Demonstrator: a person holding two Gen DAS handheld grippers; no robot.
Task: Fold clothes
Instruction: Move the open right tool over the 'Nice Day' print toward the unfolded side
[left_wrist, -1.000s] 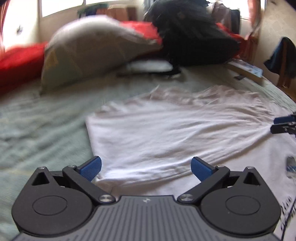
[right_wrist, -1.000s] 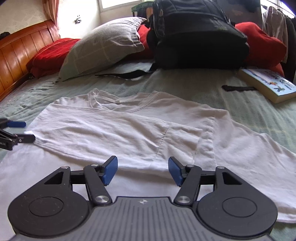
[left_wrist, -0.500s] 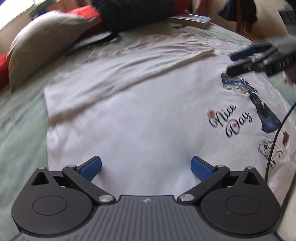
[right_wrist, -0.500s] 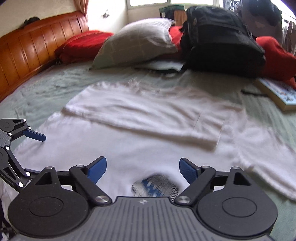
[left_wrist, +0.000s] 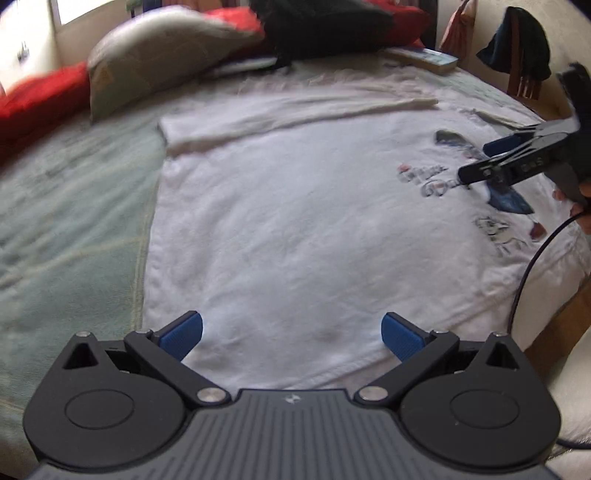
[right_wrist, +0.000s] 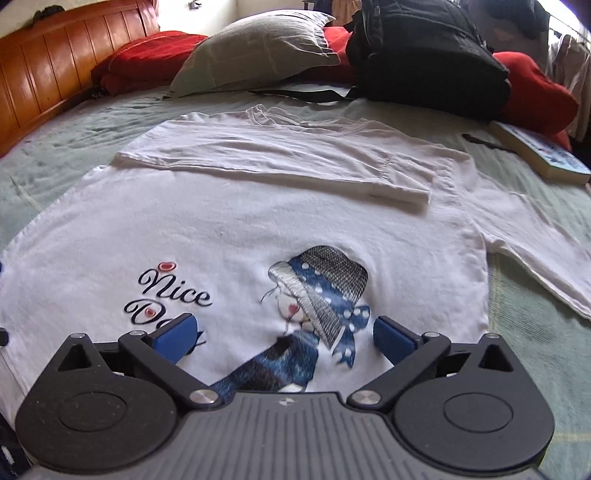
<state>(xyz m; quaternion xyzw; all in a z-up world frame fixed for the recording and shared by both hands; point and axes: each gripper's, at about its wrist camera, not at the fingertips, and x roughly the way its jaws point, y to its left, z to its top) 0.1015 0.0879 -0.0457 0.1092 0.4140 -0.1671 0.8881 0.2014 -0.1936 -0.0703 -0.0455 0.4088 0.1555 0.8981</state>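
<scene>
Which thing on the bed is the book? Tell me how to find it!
Find the big black backpack at the far end of the bed. The book lies flat just right of it, beside a red cushion. It is the only thin, hard thing, with a pale blue cover.

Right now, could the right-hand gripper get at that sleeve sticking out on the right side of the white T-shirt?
Probably yes. The right gripper is opening with nothing between its fingers, and the sleeve lies flat and uncovered on the green bedspread. The book sits farther back, out of the way.
</scene>
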